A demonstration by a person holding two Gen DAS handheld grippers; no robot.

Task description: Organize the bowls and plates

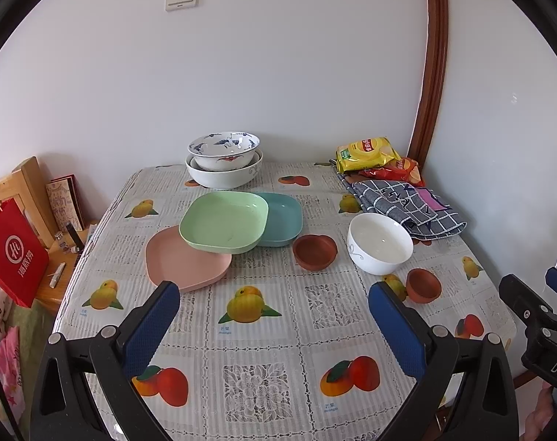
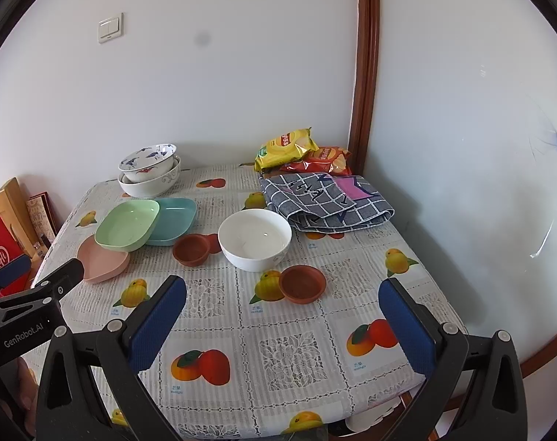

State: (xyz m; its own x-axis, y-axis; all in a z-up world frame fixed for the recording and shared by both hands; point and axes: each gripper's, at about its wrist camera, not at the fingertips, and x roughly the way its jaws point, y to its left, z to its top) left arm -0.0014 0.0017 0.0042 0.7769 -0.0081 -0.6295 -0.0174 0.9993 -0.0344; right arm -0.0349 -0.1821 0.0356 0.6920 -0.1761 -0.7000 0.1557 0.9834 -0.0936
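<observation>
White bowl (image 2: 255, 239) beyond empty, spread right gripper (image 2: 282, 294), left gripper (image 1: 274, 296) likewise

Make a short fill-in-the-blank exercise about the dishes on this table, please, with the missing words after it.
1. The green plate rests partly on the teal plate and the ____ plate.
2. The patterned bowl sits inside a larger ____ bowl.
3. The number of small brown dishes on the table is ____.
4. Both the left gripper and the right gripper are ____.

Missing words: pink; white; two; open
</observation>
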